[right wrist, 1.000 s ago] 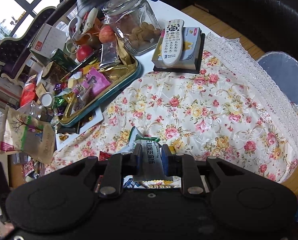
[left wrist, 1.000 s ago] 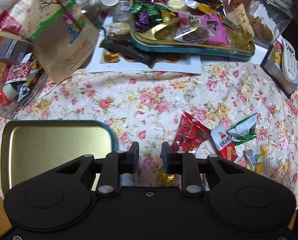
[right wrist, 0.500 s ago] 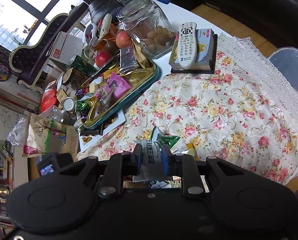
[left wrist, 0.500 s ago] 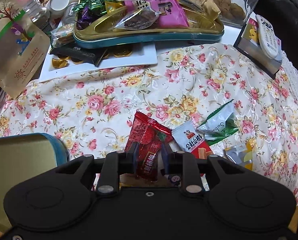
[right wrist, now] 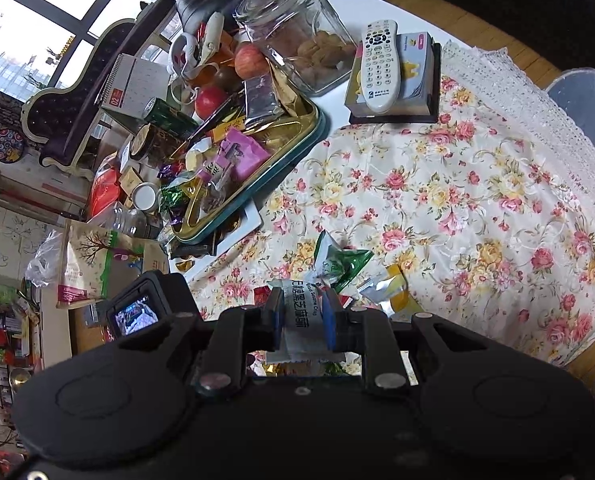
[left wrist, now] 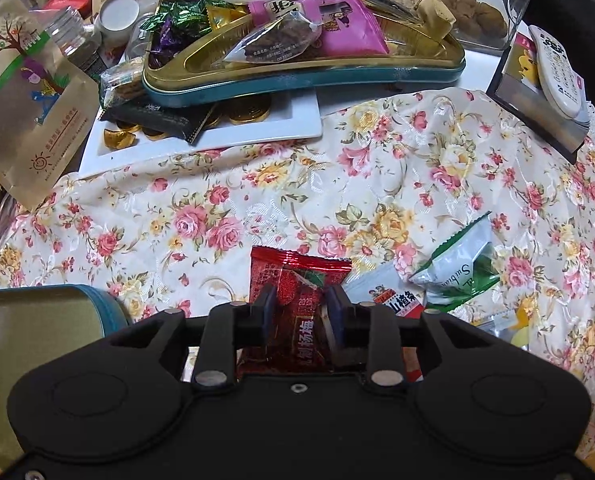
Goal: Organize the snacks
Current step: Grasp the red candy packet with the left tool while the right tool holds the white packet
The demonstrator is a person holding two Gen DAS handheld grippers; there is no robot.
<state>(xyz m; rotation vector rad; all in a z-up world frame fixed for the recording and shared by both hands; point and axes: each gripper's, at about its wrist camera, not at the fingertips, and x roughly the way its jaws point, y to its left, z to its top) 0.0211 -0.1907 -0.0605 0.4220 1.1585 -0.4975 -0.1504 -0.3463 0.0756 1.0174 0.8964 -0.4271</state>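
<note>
One red snack packet (left wrist: 297, 280) lies between the left gripper (left wrist: 299, 312) jaws (just widened).

Soft daylight from window (right wrist: 25, 20), foil glare, sharp centre — fisheye-bent edges

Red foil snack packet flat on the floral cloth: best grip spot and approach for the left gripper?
Grip the red foil snack packet across its narrow width at mid-body, coming steeply from above. It lies flat on the floral tablecloth, so the crimped ends offer little. The left gripper, jaws just opening, already straddles it there, apparently without pressing; close there.
</note>
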